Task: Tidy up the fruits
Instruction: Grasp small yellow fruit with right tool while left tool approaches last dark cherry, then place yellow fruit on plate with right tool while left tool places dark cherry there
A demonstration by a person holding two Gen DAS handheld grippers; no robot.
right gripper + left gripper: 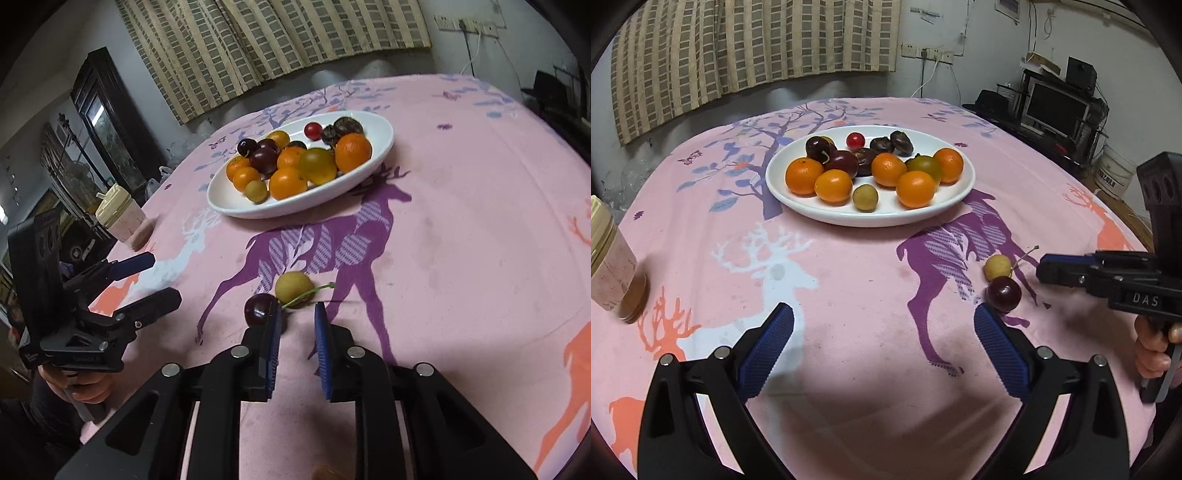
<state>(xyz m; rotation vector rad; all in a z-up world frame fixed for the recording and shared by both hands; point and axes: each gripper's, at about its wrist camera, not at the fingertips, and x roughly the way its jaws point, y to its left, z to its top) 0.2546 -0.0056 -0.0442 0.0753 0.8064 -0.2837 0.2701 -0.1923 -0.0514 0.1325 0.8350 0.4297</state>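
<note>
Plate (pixel 798 201) of fruit mid-counter (pixel 849 295), cherry (pixel 258 308) and longan (pixel 293 286) loose nearer than plate, right claw (pixel 295 317) part-open beside cherry, empty, left claw (pixel 882 319) wide open, empty.

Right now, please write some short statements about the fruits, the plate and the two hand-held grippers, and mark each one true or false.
1. The oval white ceramic plate holds orange round tangerines. True.
2. The dark red round cherry lies on the plate. False: it lies on the pink printed tablecloth.
3. The left hand-held gripper is open and empty. True.
4. The right hand-held gripper grips the small yellow-green round fruit. False: it holds nothing.
</note>
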